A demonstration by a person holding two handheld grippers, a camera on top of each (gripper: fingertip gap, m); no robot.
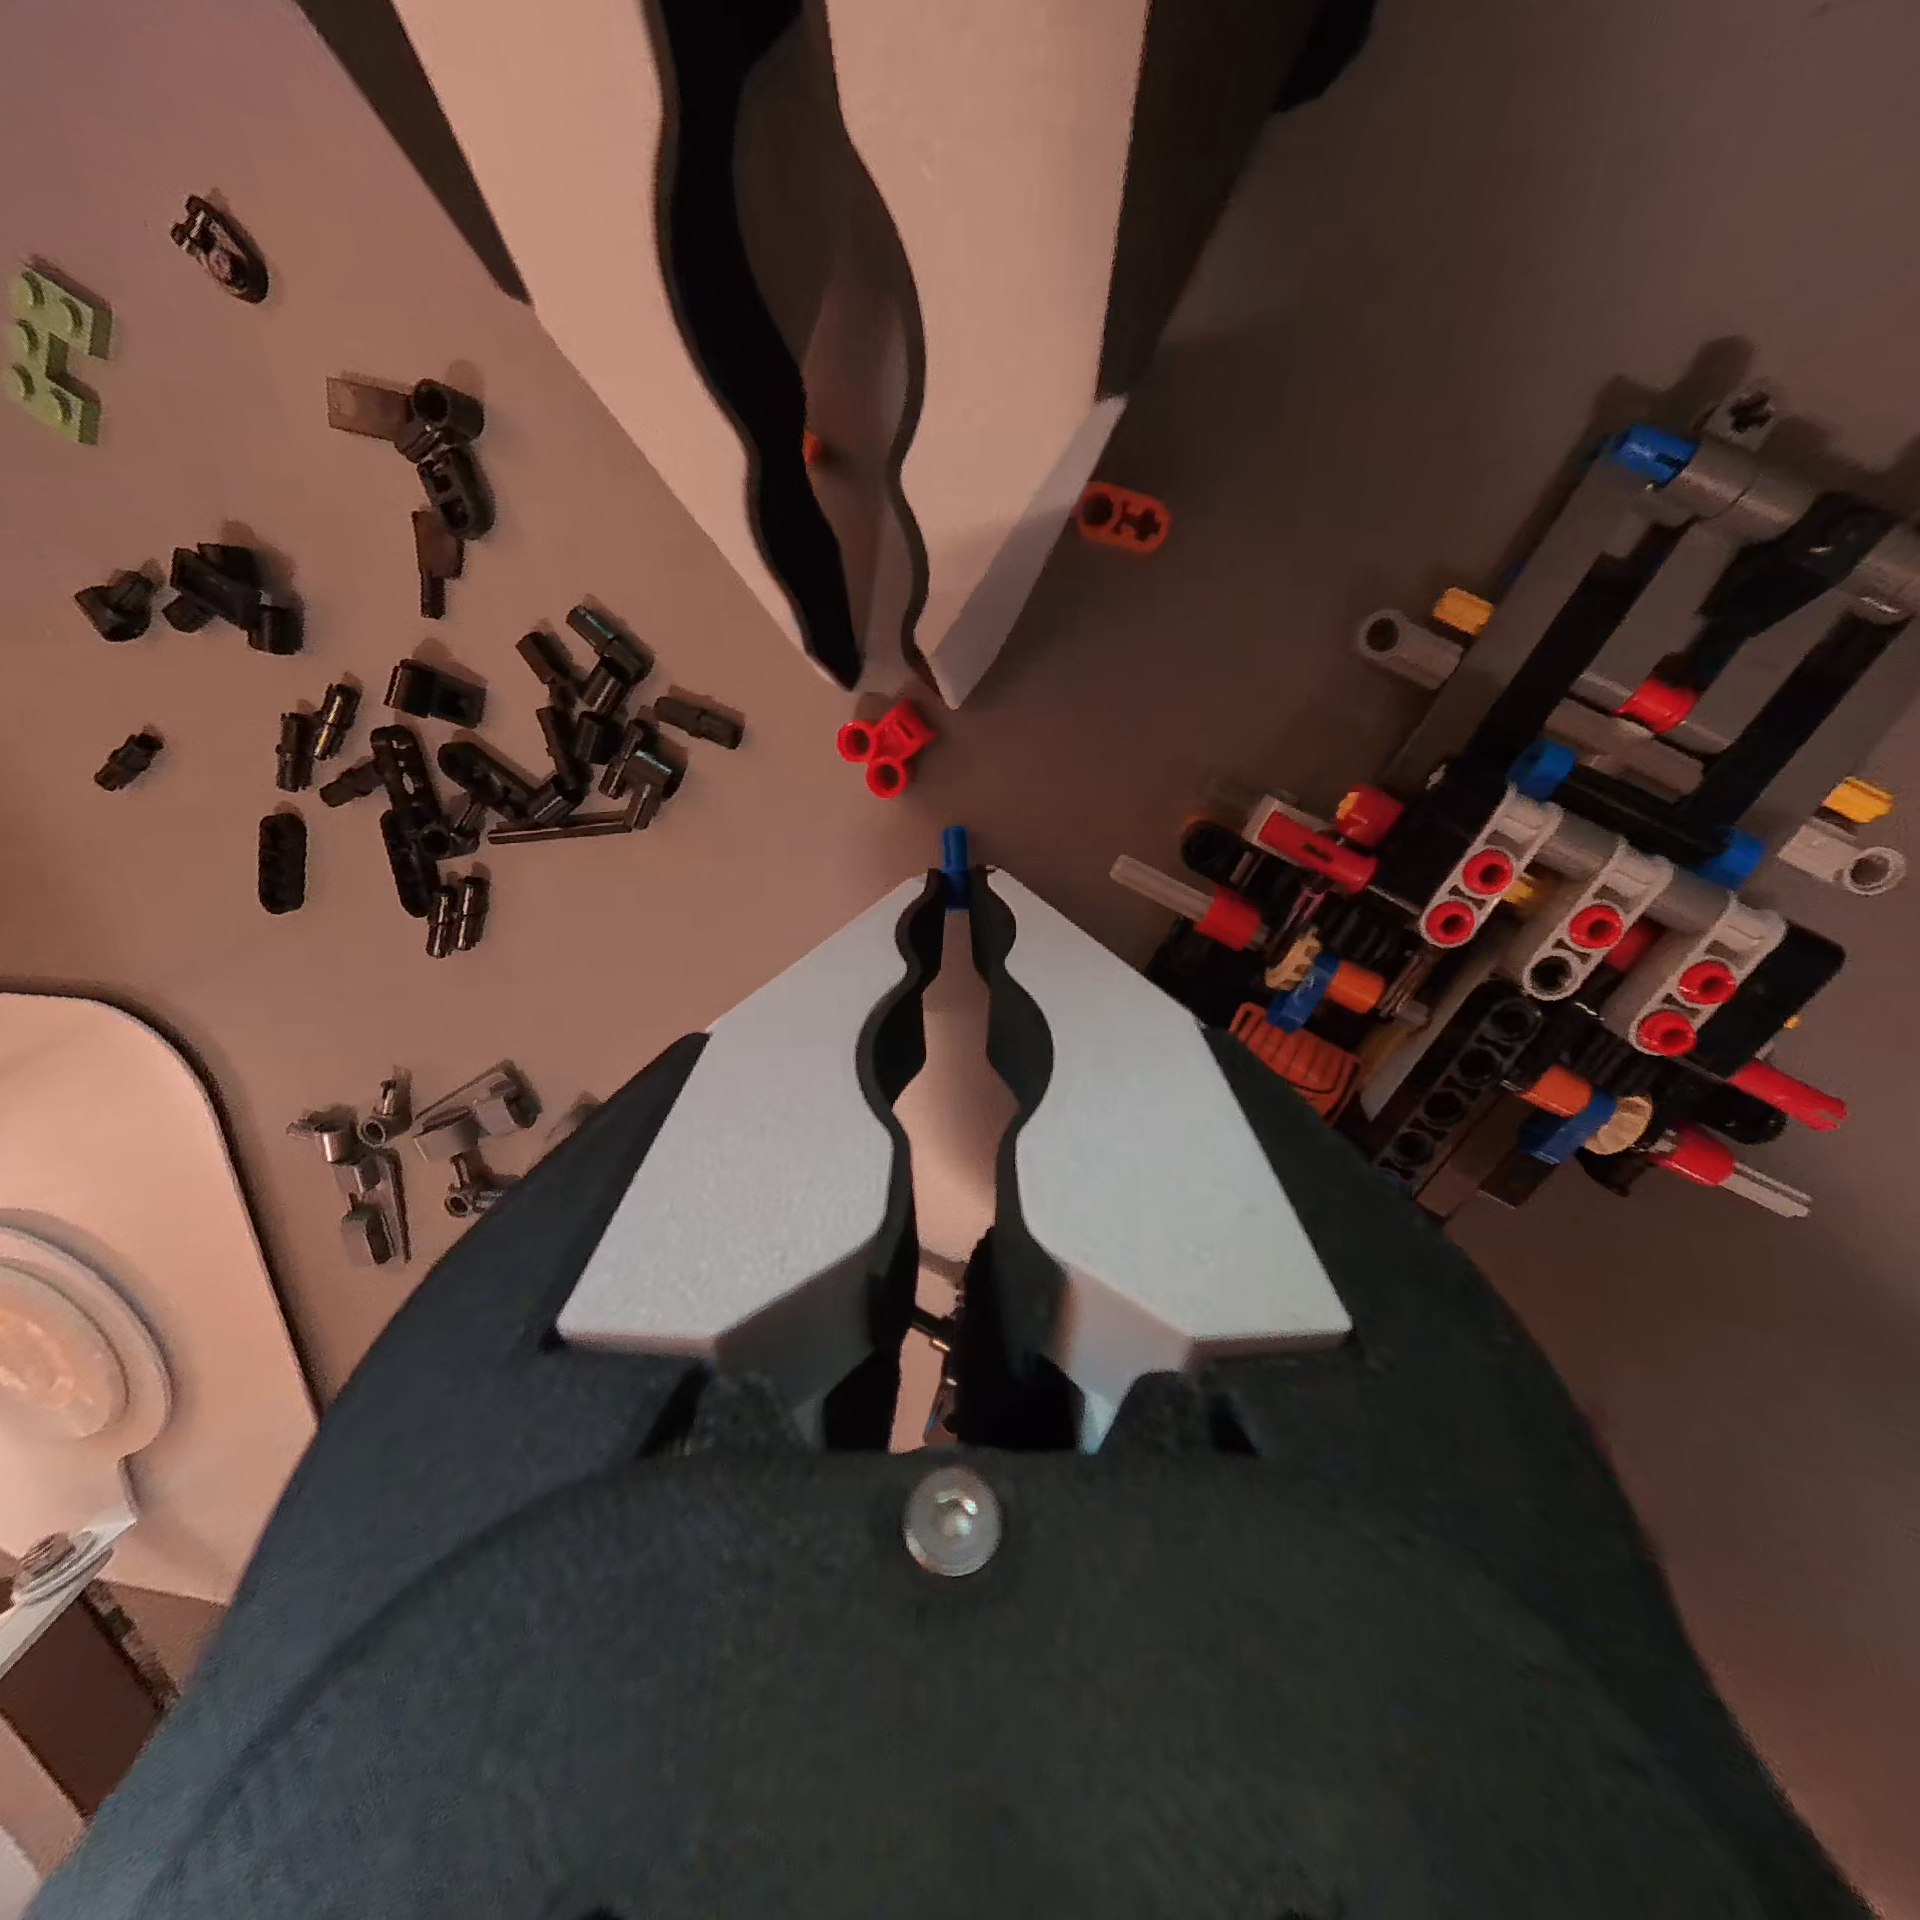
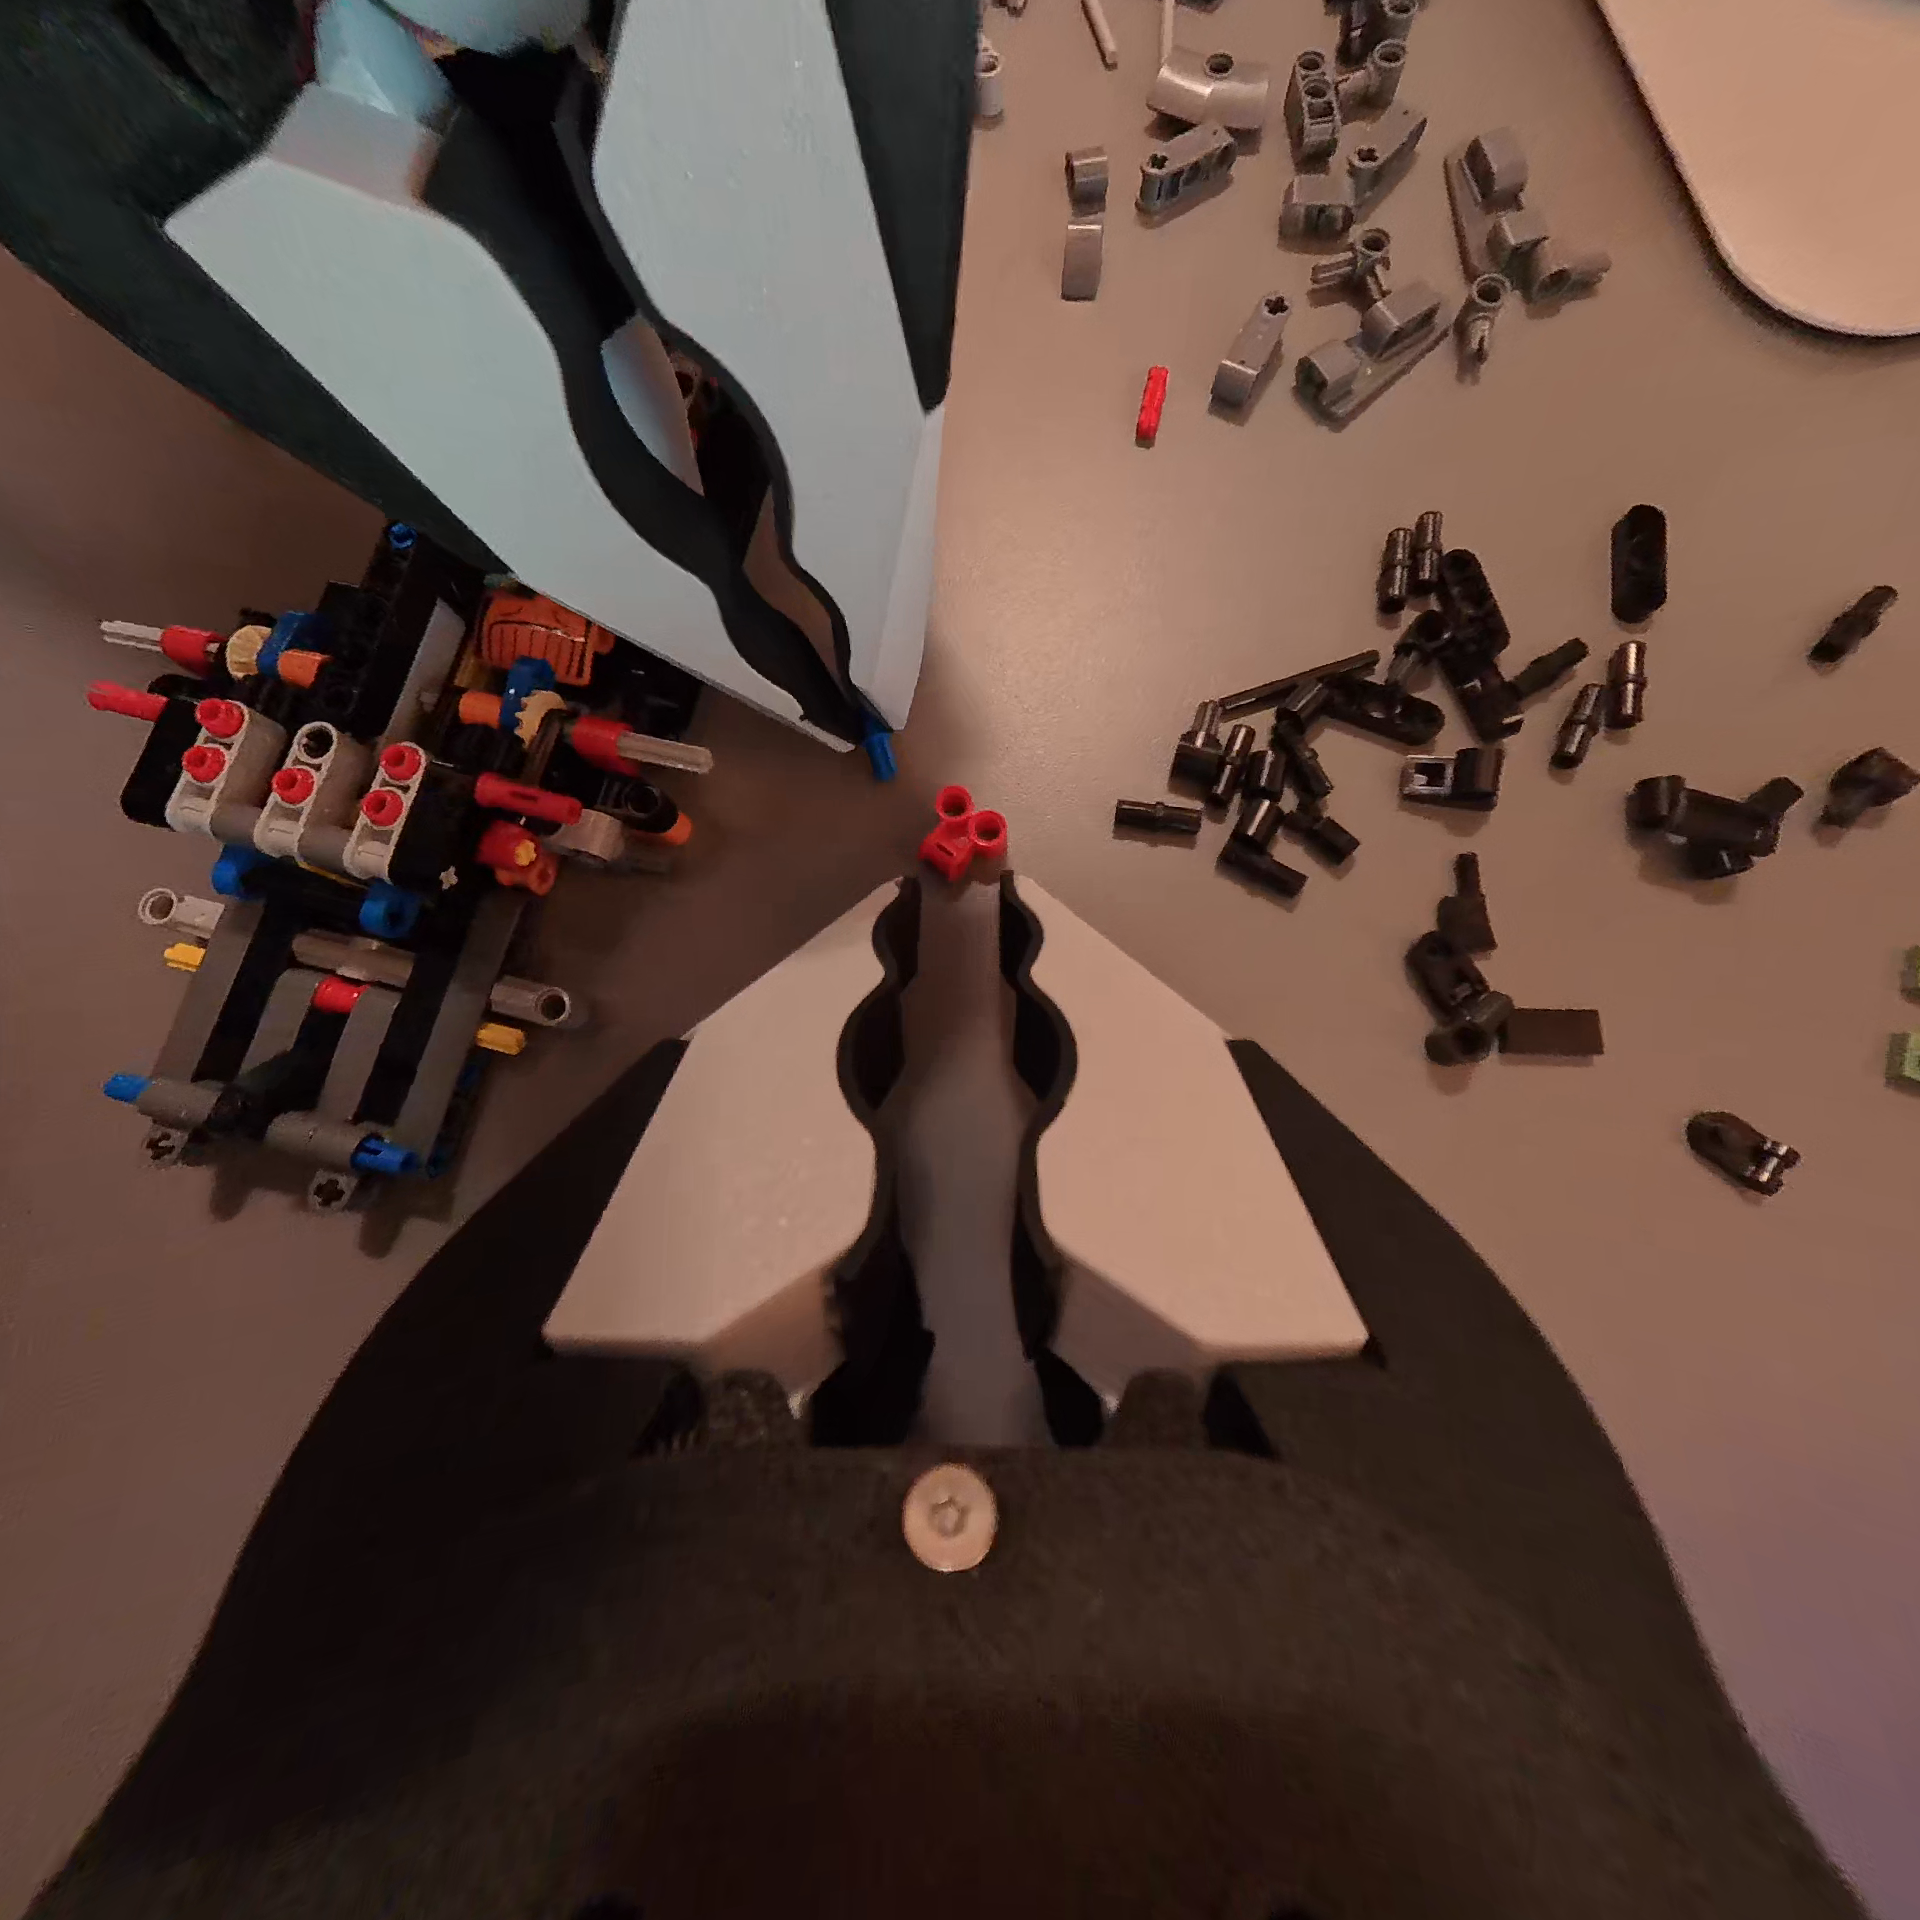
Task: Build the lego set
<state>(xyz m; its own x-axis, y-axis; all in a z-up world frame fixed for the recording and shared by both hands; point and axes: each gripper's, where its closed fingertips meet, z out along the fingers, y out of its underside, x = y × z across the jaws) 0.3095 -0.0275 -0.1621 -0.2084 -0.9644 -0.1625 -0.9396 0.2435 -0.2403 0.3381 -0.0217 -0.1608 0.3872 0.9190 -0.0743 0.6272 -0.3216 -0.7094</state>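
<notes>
Black pieces [image 2: 1455, 717] beside red connector [image 2: 961, 821]; nothing apparently between.

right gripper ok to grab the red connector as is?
Likely yes. The right gripper is open, the red connector lies just past its tips on bare table, and the left gripper, holding a blue pin, stands aside.

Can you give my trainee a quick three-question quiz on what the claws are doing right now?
1. True or false: the left claw is shut on a blue pin.
2. Which piece lies on the table just ahead of the right claw? A) red connector B) green plate C) grey beam
3. Fill in: in the right wrist view, the part-built model sits to the ____ of the right claw.

Key
1. True
2. A, the red connector; the open claw is not gripping it
3. left
</notes>
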